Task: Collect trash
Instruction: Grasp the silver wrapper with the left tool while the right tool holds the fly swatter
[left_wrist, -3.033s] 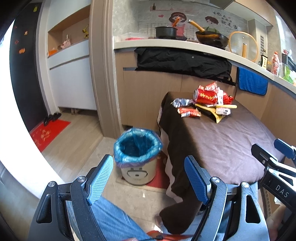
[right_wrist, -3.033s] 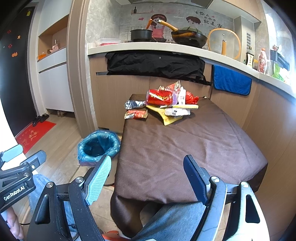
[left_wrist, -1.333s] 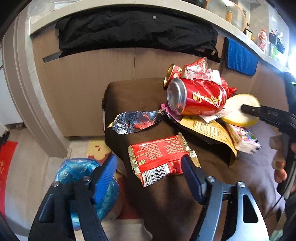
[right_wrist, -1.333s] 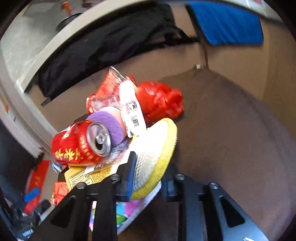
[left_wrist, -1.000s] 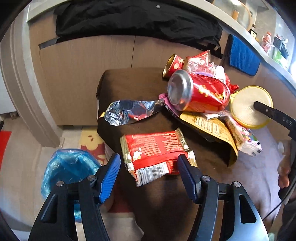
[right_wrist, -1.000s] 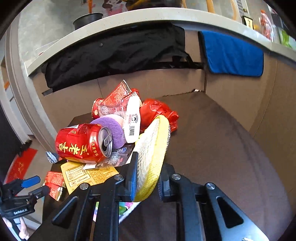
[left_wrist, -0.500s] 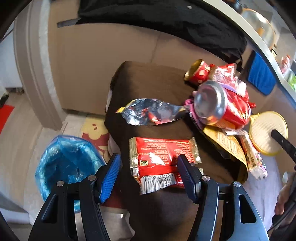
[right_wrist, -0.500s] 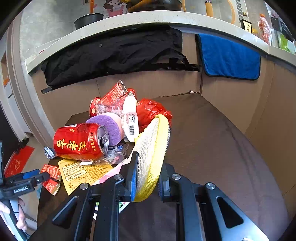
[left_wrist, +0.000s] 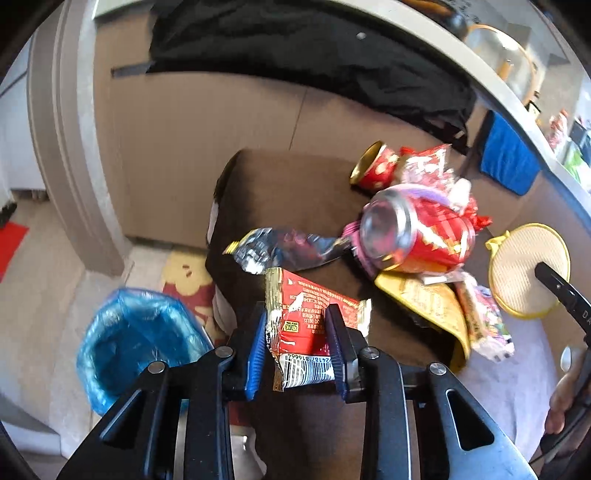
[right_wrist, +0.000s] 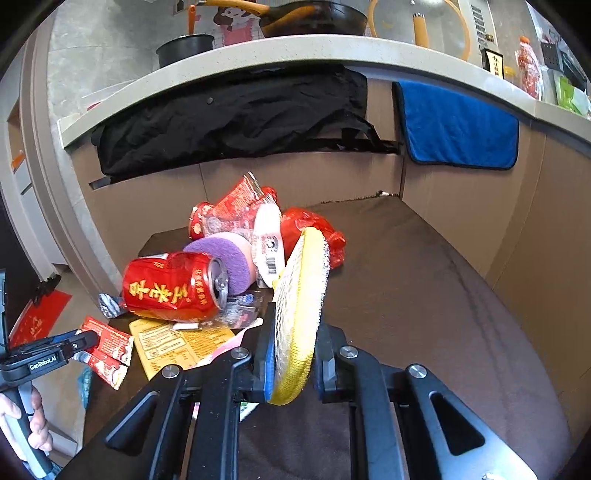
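Observation:
A red snack wrapper (left_wrist: 314, 302) sits buckled between the blue pads of my left gripper (left_wrist: 296, 317), whose jaws are closing and press on both its sides at the near left edge of the brown-covered table (right_wrist: 424, 295). My right gripper (right_wrist: 295, 332) is shut on a round yellow scouring pad (right_wrist: 303, 280), held on edge just above the cloth. The trash heap lies beyond: a red drink can (left_wrist: 424, 236) on its side, a silver foil wrapper (left_wrist: 280, 247), a yellow packet (left_wrist: 432, 302) and a purple pad (right_wrist: 229, 258).
A bin lined with a blue bag (left_wrist: 136, 339) stands on the floor left of the table. A counter with a black cloth (right_wrist: 236, 118) and a blue towel (right_wrist: 458, 125) runs behind. A hand (right_wrist: 33, 424) holds the left gripper's handle.
The left jaws have drawn in from wide apart onto the red wrapper, which now stands crumpled and tipped up. The right gripper keeps the yellow pad, hardly moved.

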